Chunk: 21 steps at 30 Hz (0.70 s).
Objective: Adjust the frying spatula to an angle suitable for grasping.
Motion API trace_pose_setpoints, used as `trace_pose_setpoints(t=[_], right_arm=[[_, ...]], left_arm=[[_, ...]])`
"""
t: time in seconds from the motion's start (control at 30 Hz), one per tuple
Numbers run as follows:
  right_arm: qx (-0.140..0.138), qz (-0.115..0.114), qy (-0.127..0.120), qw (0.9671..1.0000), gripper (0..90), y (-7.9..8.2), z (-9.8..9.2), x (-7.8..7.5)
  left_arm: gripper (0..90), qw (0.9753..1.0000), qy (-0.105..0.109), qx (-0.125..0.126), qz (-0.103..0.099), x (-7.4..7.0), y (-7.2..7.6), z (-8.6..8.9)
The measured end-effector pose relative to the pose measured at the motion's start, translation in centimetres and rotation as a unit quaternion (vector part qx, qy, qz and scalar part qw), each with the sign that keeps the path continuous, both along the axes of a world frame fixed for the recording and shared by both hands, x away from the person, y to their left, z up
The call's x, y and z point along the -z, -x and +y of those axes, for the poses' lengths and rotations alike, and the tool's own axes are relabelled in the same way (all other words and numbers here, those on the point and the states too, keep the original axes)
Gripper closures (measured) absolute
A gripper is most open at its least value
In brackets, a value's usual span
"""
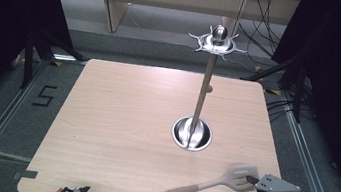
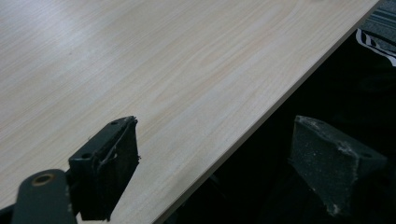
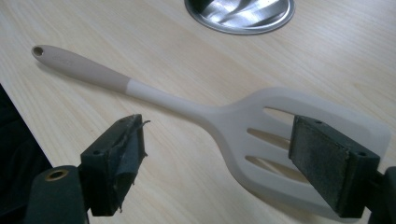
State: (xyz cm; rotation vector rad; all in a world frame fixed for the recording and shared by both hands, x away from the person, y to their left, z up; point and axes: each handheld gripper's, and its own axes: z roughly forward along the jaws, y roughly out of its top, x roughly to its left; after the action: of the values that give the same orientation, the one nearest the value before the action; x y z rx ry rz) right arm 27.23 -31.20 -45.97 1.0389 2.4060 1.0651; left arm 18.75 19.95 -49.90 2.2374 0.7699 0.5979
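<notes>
Your right tool (image 3: 217, 163) is hovering with jaws released over the slotted spatula (image 3: 196, 112), one jaw above its head, not gripping; the spatula is lying flat on the tabletop (image 1: 125, 115) near the front right corner, handle pointing left; your left tool (image 2: 212, 163) is gaping open, straddling the front edge; a steel stand (image 1: 192, 132) is sitting mid-tabletop, just beyond the spatula.

Wooden table (image 1: 119, 119) bearing spatula (image 1: 217, 183), stand (image 1: 192, 133)
</notes>
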Motion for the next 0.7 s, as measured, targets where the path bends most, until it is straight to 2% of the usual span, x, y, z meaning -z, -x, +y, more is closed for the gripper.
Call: trace_pose_setpoints(t=[0.03,0.07,0.17,0.2,0.23,0.27,0.37,0.4,0.5,0.53,0.57,0.6,0.63,0.67,0.7], right_arm=[[-0.009,-0.004,0.005,0.9999,20.6,-0.2,0.1,0.0],[-0.017,-0.008,0.01,0.9998,21.4,-0.3,0.3,0.0],[-0.032,-0.004,0.018,0.9993,24.3,-0.6,1.2,0.1],[-0.036,0.005,0.018,0.9992,25.5,-0.6,1.5,0.1],[-0.044,-0.001,0.023,0.9987,26.4,-0.9,1.8,0.1],[-0.055,-0.001,0.031,0.998,28.1,-1.3,2.3,0.2],[-0.06,0.003,0.034,0.9976,30.9,-1.7,2.8,0.2],[-0.073,0.003,0.033,0.9968,32.4,-2.1,3.4,0.2],[-0.081,0.01,0.032,0.9962,34.6,-2.4,3.9,0.4],[-0.1,0.006,0.039,0.9942,35.7,-2.8,4.4,0.7],[-0.097,0.016,0.04,0.9944,36.4,-2.9,4.7,0.7],[-0.097,0.016,0.04,0.9944,36.4,-2.9,4.7,0.7],[-0.101,0.023,0.044,0.9937,37.0,-3.0,5.0,0.8],[-0.106,0.015,0.039,0.9935,38.3,-3.4,5.7,1.3],[-0.106,0.015,0.039,0.9935,38.3,-3.4,5.7,1.3]], left_arm=[[14.9,0.9998,0.016,-0.014,-0.001,0.2,0.1,-0.2],[14.8,0.9999,0.004,-0.01,-0.001,0.1,0.1,-0.1],[14.8,0.9999,0.008,-0.013,0.0,0.1,0.1,-0.1],[14.8,0.9999,0.006,-0.011,0.001,0.1,0.1,-0.1],[14.9,0.9998,0.013,-0.015,0.0,0.2,0.1,-0.2],[14.8,0.9999,0.005,-0.011,0.001,0.1,0.1,-0.1],[14.8,0.9999,0.005,-0.013,0.002,0.0,0.1,-0.1],[14.8,0.9999,0.01,-0.012,0.0,0.1,0.1,-0.1],[14.8,0.9999,0.006,-0.012,0.002,0.1,0.1,-0.1],[14.8,0.9999,0.008,-0.012,0.001,0.1,0.1,-0.1],[14.8,0.9999,0.007,-0.007,0.001,0.1,0.1,-0.1],[14.8,0.9999,0.007,-0.007,0.001,0.1,0.1,-0.1],[14.8,0.9999,-0.01,0.006,0.003,-0.1,0.0,0.1],[14.8,1.0,0.007,-0.001,0.0,0.1,0.0,-0.1],[14.8,1.0,0.004,-0.002,0.0,0.1,0.0,-0.1]])
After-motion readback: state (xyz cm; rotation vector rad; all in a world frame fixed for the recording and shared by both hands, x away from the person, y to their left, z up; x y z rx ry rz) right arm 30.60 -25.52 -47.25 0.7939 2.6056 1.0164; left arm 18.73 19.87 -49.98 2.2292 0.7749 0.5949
